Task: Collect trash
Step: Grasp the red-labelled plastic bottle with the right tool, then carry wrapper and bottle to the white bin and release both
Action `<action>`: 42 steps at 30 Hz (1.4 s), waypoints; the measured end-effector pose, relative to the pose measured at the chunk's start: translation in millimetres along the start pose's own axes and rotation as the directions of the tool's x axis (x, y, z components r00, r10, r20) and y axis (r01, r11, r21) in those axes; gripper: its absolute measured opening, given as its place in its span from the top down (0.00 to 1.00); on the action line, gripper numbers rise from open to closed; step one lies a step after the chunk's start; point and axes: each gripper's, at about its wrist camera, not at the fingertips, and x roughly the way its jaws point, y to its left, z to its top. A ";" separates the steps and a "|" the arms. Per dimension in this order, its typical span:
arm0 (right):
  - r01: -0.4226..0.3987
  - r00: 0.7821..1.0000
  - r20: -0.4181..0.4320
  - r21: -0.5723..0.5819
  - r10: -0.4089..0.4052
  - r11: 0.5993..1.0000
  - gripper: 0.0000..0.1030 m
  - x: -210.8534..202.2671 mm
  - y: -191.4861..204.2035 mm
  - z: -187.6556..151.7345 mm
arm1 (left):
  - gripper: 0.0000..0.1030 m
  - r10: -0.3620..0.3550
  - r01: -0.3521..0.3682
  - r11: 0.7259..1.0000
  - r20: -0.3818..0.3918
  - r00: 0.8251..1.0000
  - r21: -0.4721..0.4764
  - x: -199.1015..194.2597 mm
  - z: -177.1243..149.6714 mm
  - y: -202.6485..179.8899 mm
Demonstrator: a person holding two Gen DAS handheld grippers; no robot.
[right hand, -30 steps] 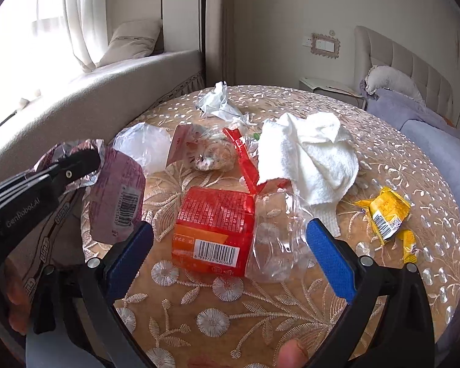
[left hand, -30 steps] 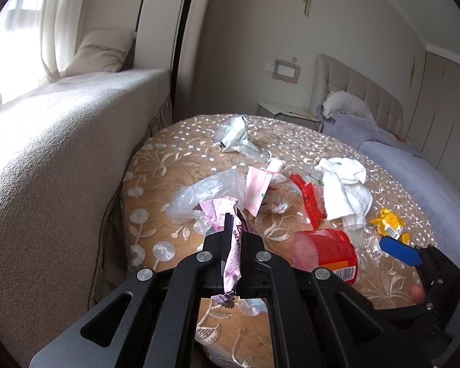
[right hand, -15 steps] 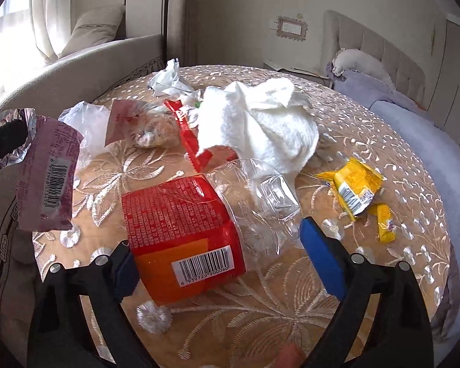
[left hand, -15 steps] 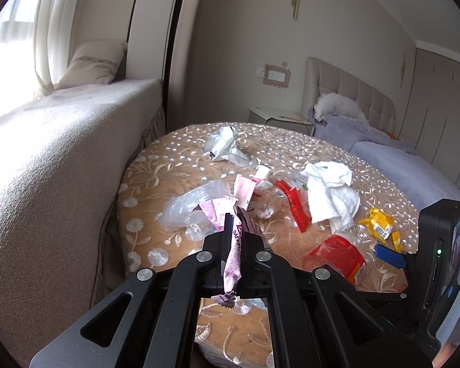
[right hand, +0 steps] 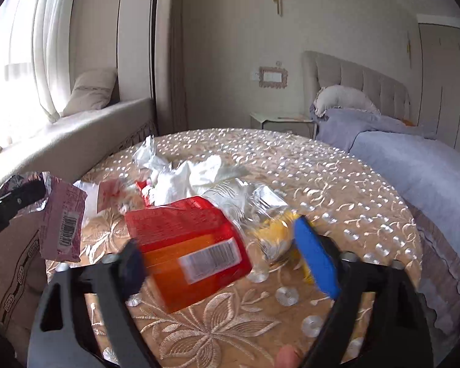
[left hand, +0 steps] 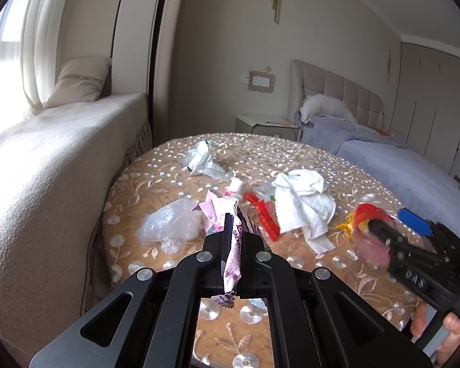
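Note:
My left gripper (left hand: 233,233) is shut on a pink-purple wrapper (left hand: 231,257), which also shows at the left of the right wrist view (right hand: 63,219). My right gripper (right hand: 227,260) has blue pads and stands open around a red-orange package with clear plastic (right hand: 190,239), which looks lifted and motion-blurred; in the left wrist view the package (left hand: 368,224) is at the right. Whether the fingers touch it I cannot tell. Trash lies on a round table with a tan embroidered cloth (left hand: 291,159): a white tissue (left hand: 303,202), a clear bag (left hand: 168,224), a red strip (left hand: 260,214), a crumpled white wrapper (left hand: 202,159).
A beige window seat (left hand: 46,168) with a cushion (left hand: 79,79) runs along the left. A bed with a lilac cover (left hand: 398,165) lies to the right, a nightstand (left hand: 263,125) behind the table. A yellow wrapper (right hand: 276,230) lies by the right finger.
The right gripper has moved in over the red-orange package, which now sits tilted and blurred between its fingers. The left gripper has drawn back and up, still holding the pink wrapper.

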 end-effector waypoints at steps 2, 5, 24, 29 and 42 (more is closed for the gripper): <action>0.008 1.000 -0.024 0.013 -0.008 1.000 0.86 -2.8 -14.3 5.9 | 1.00 -0.031 0.031 0.999 0.008 0.999 0.015 -1.4 4.8 -13.2; 0.029 0.998 -0.056 0.045 -0.027 0.999 0.96 0.3 -36.6 2.2 | 1.00 -0.072 0.071 0.996 0.015 0.997 0.050 -0.9 8.5 -35.0; 0.176 0.979 0.077 0.136 -0.188 0.975 0.97 -83.8 -129.8 -8.0 | 1.00 -0.290 0.284 0.928 -0.009 0.957 0.242 -14.4 15.6 -161.4; 0.289 0.951 0.065 0.170 -0.303 0.942 0.97 -122.2 -169.0 -24.9 | 1.00 -0.439 0.434 0.848 -0.056 0.897 0.306 -14.3 1.4 -227.7; 0.513 0.857 -0.095 0.257 -0.506 0.819 0.97 -189.5 -254.9 -101.9 | 1.00 -0.668 0.746 0.564 -0.335 0.664 0.355 3.2 -78.6 -389.5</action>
